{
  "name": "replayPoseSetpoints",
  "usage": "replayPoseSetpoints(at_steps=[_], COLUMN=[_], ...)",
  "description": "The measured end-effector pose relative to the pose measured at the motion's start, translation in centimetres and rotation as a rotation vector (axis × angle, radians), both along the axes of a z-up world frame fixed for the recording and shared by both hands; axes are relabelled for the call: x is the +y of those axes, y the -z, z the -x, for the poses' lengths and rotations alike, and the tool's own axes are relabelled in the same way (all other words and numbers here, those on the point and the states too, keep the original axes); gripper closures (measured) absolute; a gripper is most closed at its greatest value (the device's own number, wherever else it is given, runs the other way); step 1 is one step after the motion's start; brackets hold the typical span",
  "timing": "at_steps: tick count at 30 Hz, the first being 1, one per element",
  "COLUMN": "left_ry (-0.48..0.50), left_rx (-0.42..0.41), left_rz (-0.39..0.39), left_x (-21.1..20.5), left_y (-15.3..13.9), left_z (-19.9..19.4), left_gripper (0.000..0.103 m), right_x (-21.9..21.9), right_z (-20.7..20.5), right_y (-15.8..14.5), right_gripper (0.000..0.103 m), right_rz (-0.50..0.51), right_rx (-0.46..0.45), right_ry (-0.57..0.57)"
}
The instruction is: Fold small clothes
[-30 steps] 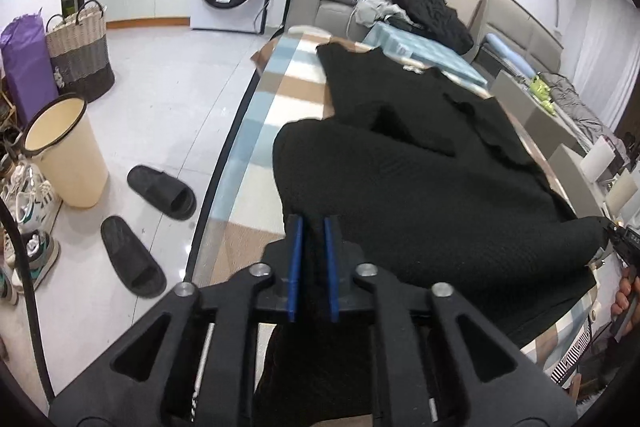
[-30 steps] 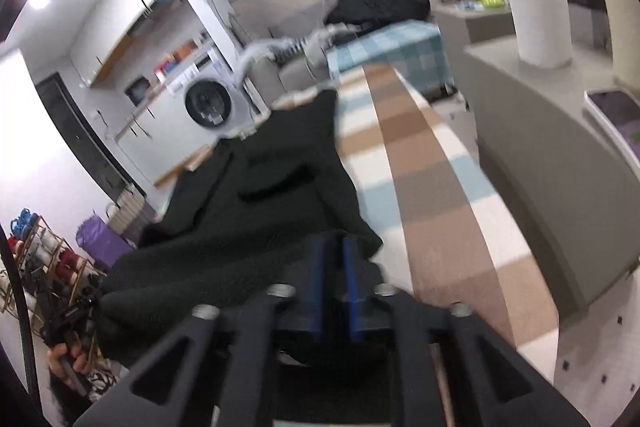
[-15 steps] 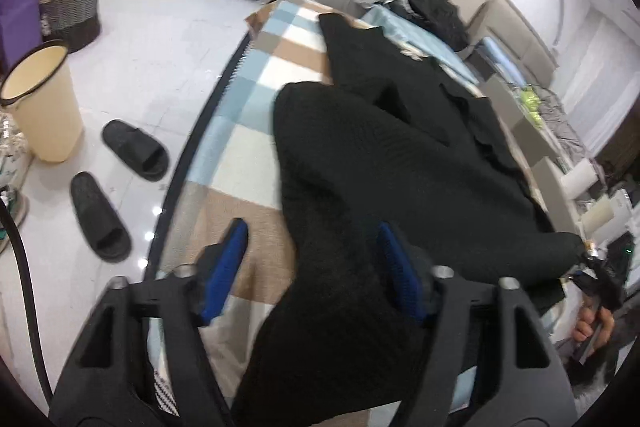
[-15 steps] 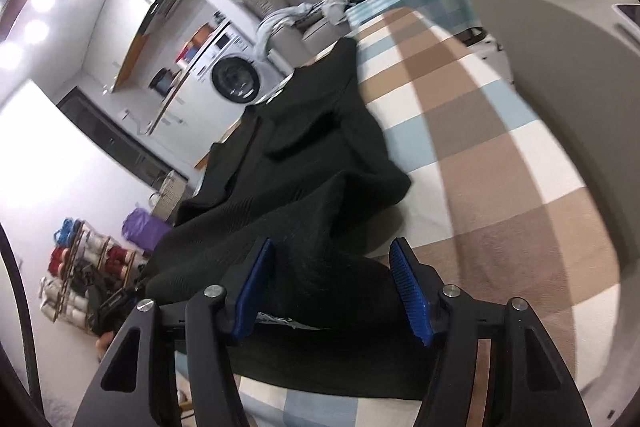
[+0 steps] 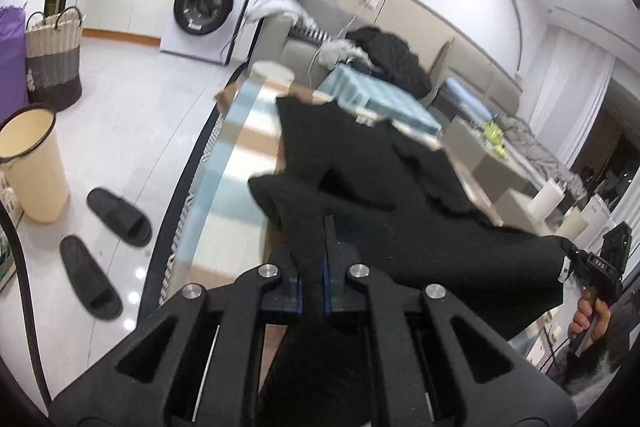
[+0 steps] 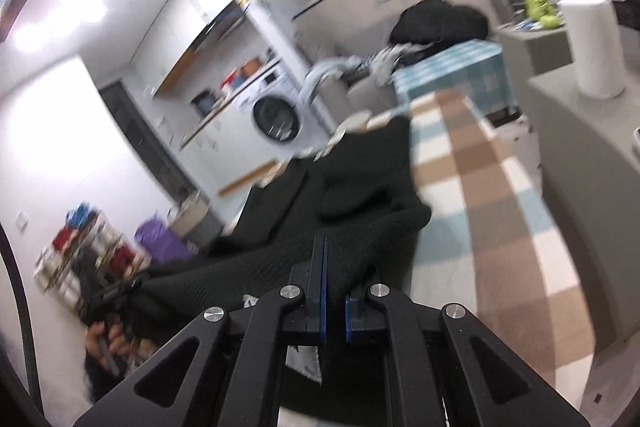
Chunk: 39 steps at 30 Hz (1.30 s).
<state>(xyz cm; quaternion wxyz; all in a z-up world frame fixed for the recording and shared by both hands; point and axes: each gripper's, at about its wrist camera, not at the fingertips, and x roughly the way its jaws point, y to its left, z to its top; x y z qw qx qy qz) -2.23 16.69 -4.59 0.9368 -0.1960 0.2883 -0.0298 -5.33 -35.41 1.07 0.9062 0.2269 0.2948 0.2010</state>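
Observation:
A black knit garment [image 5: 380,187] lies along the checked table cloth [image 5: 236,163], with its near edge lifted off the table. My left gripper [image 5: 313,255] is shut on that edge, and cloth is bunched between its blue pads. My right gripper [image 6: 334,279] is shut on the same edge further along, where a white label hangs below the pads. The garment [image 6: 360,187] stretches between the two grips. In the left wrist view, the right gripper [image 5: 588,265] shows at the far right with a hand on its handle.
On the floor to the left are two black slippers [image 5: 120,211], a cream bin [image 5: 32,167] and a woven basket [image 5: 54,55]. A washing machine [image 5: 206,7] stands at the back. Clothes are piled on the sofa [image 5: 392,55]. A paper towel roll [image 6: 594,47] stands on the grey counter to the right.
Both grippers stood wide open over the garment's near edge half a second ago. Now they are shut on it and have risen, lifting the edge.

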Motion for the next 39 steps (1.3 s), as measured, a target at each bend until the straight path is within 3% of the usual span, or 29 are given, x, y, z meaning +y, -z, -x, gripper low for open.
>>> replayPoseSetpoints(at_steps=[3, 7, 15, 17, 18, 20, 21, 22, 24, 29, 32, 34, 36, 39], left_ry=[-0.008, -0.021, -0.058, -0.062, -0.07, -0.08, -0.096, -0.099, -0.087, -0.031, 0.008, 0.03, 0.039, 0.039], left_rx=[-0.029, -0.022, 0.114, 0.149, 0.177, 0.22, 0.227, 0.226, 0.249, 0.281, 0.284, 0.28, 0.275, 0.271], left_rz=[-0.006, -0.007, 0.01, 0.016, 0.016, 0.011, -0.001, -0.007, -0.009, -0.011, -0.031, -0.064, -0.082, -0.102], left_x=[0.3, 0.5, 1.2, 1.2, 1.2, 1.3, 1.4, 1.5, 1.6, 0.6, -0.6, -1.5, -2.2, -2.7], left_y=[-0.9, -0.7, 4.0, 5.3, 5.9, 6.8, 7.1, 7.4, 8.1, 9.3, 9.7, 9.7, 9.7, 9.7], left_z=[-1.8, -5.7, -14.8, -15.6, -16.1, -16.1, -15.8, -15.5, -15.8, -17.5, -18.6, -19.0, -19.1, -18.9], left_gripper=[0.099, 0.099, 0.099, 0.098, 0.092, 0.071, 0.053, 0.04, 0.036, 0.036, 0.055, 0.079, 0.089, 0.091], right_x=[-0.1, 0.4, 1.3, 1.2, 1.0, 0.4, 0.1, -0.2, -0.6, 1.4, 3.4, 3.9, 4.0, 4.1], right_z=[-1.7, -5.4, -14.1, -15.4, -15.8, -15.7, -15.3, -15.0, -14.7, -16.0, -16.9, -17.0, -17.2, -16.9], right_y=[-0.6, 0.0, 4.6, 5.6, 6.0, 6.5, 6.5, 6.7, 7.3, 9.2, 9.6, 9.6, 9.7, 9.8], right_gripper=[0.098, 0.098, 0.098, 0.087, 0.083, 0.069, 0.061, 0.045, 0.041, 0.04, 0.044, 0.059, 0.069, 0.077], right_rz=[-0.012, 0.003, 0.031, 0.056, 0.071, 0.083, 0.1, 0.119, 0.117, 0.127, 0.203, 0.233, 0.257, 0.269], right_rx=[-0.007, 0.058, 0.234, 0.273, 0.305, 0.328, 0.326, 0.33, 0.348, 0.393, 0.384, 0.376, 0.379, 0.379], right_ry=[0.074, 0.143, 0.218, 0.241, 0.244, 0.247, 0.252, 0.26, 0.244, 0.139, 0.103, 0.106, 0.11, 0.088])
